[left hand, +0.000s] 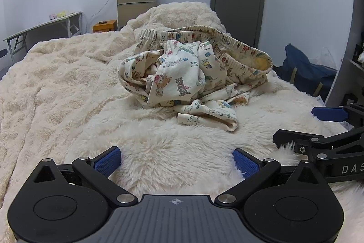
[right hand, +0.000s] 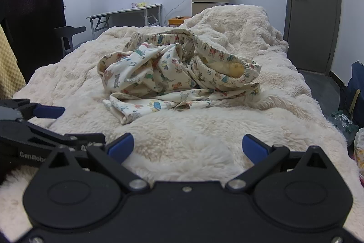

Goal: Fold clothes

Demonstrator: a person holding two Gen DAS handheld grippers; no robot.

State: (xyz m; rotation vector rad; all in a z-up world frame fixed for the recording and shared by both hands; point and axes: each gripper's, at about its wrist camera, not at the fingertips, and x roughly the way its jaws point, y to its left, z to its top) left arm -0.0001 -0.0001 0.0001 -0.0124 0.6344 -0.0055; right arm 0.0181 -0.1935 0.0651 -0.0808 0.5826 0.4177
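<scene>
pants (left hand: 193,70) left crumpled mid-bed, unfolded | left claw (left hand: 176,162) and right claw (right hand: 187,147) held spread, nothing pinched, short of pants, prob for grabbing

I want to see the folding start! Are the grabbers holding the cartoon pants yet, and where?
Nothing is held. The left gripper and right gripper are both open over the fluffy blanket, short of the crumpled pants.

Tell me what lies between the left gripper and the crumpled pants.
Only bare fluffy blanket separates the left gripper from the pants, shown in the left wrist view.
</scene>
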